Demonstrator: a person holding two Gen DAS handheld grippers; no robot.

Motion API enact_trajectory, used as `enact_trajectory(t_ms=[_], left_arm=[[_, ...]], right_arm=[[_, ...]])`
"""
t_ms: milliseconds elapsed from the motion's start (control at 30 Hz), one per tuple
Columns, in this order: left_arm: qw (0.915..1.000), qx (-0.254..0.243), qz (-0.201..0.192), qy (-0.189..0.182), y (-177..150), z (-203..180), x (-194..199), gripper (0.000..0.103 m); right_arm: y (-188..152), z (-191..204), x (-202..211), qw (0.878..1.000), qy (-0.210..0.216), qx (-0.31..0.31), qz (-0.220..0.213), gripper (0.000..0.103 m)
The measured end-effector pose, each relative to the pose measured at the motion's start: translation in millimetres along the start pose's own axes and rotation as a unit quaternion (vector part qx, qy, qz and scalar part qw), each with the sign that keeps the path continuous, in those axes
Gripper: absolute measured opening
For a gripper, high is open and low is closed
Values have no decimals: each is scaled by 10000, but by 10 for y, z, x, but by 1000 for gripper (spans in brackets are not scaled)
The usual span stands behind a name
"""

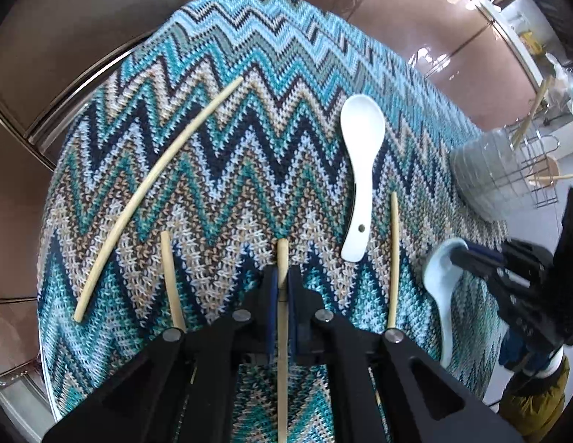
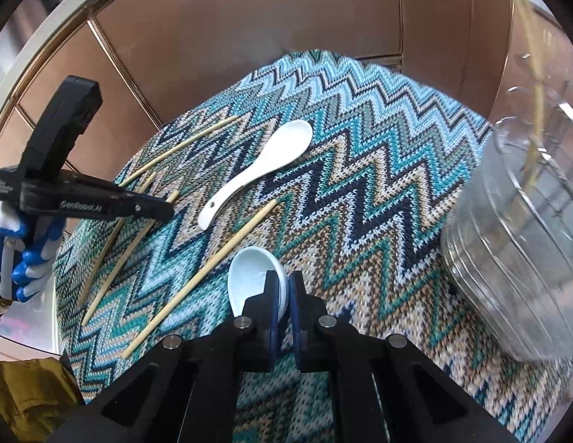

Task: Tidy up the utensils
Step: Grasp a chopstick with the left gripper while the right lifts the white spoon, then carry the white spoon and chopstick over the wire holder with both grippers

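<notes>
Left tongs [image 1: 282, 277] pinching a chopstick [image 1: 282, 332] left of white spoon [image 1: 360, 170]. Right tongs [image 2: 282, 288] clamped on pale spoon's [image 2: 249, 277] rim, near jar [image 2: 515, 236]. Bare cloth [image 1: 231, 37] toward far worktop edge.

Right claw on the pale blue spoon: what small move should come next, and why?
Probably lift it. The right claw is shut on the pale blue spoon, which looks low over the zigzag cloth; the clear container stands to the right.
</notes>
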State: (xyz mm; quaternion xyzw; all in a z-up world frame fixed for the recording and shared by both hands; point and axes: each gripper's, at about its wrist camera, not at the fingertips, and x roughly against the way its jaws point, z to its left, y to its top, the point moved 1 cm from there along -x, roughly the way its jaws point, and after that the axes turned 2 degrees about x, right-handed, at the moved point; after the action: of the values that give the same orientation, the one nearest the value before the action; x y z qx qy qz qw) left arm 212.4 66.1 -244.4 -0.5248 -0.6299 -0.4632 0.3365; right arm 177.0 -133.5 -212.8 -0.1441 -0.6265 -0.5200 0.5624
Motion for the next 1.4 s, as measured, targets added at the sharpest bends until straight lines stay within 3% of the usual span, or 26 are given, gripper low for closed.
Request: enact_trajectory(t_ms=[267, 567, 800, 1033, 1233, 1333, 1400], left_arm=[[9963, -96, -828, -186, -263, -1, 484, 5], [9749, -294, -2119, -610, -580, -224, 1376, 5], [9496, -694, -2916, -917, -522, -765, 1968, 5], [9165, -916, -3568, -1561, -123, -1477, 2298, 5], [8867, -1038, -4064, -1947, 287, -2126, 2241, 5], [8747, -1021, -4272, -2048, 523, -2432, 2036, 5], [8716, -977, -4371, -1993, 646, -2551, 1873, 5]], right_arm=[[-217, 234, 570, 9964, -503, -59, -679, 6], [-547, 411, 1453, 9765, -1206, -359, -1748, 6], [-673, 344, 2147, 9443, -1922, -683, -2581, 6], [-430, 113, 2648, 8930, -2630, -906, -3538, 6], [-79, -130, 2568, 8498, -3320, -881, -3999, 6], [32, -313, 2395, 8389, -3515, -940, -4048, 6], [74, -416, 2305, 8351, -3575, -968, -4068, 6]])
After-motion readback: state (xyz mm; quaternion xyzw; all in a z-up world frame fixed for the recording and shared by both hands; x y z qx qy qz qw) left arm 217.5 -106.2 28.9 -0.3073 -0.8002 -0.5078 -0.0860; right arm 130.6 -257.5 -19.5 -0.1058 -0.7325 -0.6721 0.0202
